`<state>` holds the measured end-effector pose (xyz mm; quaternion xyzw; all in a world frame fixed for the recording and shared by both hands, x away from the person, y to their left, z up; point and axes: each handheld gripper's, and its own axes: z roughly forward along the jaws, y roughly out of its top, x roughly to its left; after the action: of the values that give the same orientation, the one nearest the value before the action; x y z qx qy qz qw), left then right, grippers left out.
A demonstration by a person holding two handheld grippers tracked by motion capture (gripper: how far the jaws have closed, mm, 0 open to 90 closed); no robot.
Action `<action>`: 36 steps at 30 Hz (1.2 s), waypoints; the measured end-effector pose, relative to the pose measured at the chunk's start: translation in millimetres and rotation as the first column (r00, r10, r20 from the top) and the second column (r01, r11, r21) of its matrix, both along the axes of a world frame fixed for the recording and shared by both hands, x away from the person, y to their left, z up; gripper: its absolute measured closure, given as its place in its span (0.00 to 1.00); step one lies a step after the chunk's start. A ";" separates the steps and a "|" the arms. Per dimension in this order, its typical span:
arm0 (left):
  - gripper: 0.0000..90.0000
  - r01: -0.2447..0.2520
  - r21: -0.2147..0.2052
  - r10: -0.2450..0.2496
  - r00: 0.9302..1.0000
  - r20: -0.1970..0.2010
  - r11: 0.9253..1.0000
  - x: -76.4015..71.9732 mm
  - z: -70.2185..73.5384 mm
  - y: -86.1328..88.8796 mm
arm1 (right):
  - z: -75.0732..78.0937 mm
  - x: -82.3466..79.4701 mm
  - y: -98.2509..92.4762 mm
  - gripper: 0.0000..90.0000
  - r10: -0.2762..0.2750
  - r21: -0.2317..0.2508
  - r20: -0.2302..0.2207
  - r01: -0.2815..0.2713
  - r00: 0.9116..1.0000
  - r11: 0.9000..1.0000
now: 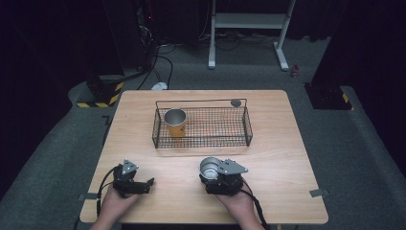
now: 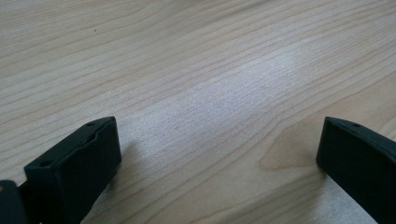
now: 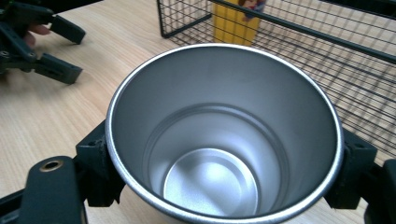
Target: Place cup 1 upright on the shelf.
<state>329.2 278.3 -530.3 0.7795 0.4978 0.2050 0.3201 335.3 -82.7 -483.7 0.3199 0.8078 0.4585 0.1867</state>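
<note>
A black wire basket [image 1: 201, 125] stands on the far half of the wooden table [image 1: 287, 158], and one yellow cup [image 1: 175, 122] stands upright in its left end; the rest of the basket floor is bare mesh. A second cup, a steel cup [image 1: 209, 167] with a plain silver inside, is upright on the near half of the table, just in front of the basket's near rail. In the right gripper view its open mouth [image 3: 224, 135] faces the camera and nothing lies inside it. The right gripper [image 1: 214, 178] has its two jaws pressed against opposite sides of this cup, clamping it just under the rim. The left gripper [image 1: 146, 184] sits low over the table near the front-left corner, its jaws spread wide with bare wood grain between them, gripping nothing. Open tabletop runs between the two grippers, to the right of the steel cup up to the table's right edge, and along both short ends of the basket. Counted: two cups, one basket, two grippers, each held in a hand [image 1: 115, 203] entering from the near edge.
</note>
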 end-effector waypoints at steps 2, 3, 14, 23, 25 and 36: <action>0.00 0.004 0.004 -0.004 1.000 0.000 1.000 -0.3 0.1 0.5 | 1.0 0.1 -4.8 0.21 -0.021 0.002 0.007 0.021 1.000 1.000; 0.00 0.004 0.004 -0.004 1.000 0.000 1.000 -0.3 0.1 0.5 | 1.0 0.1 -4.8 0.21 -0.021 0.002 0.007 0.021 1.000 1.000; 0.00 0.004 0.003 -0.004 1.000 -0.002 1.000 -0.1 0.2 0.4 | 4.8 4.0 -26.9 0.21 -0.077 0.012 0.018 0.077 0.997 0.997; 0.00 0.005 0.004 -0.005 1.000 -0.001 1.000 -0.2 0.2 0.7 | 8.0 6.6 -45.8 0.21 -0.126 0.023 0.024 0.126 0.992 0.992; 0.00 0.007 0.004 -0.007 1.000 -0.003 1.000 -0.4 0.3 1.0 | 8.6 7.5 -50.8 0.21 -0.139 0.028 0.023 0.138 0.990 0.990; 0.00 0.006 0.006 -0.006 1.000 -0.005 1.000 0.2 0.5 0.6 | 9.9 5.7 -57.1 0.21 -0.161 0.036 0.027 0.160 0.987 0.986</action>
<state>329.4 278.9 -529.8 0.7825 0.4955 0.2036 0.3173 340.9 -139.8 -473.7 0.3804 0.7688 0.4600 0.2296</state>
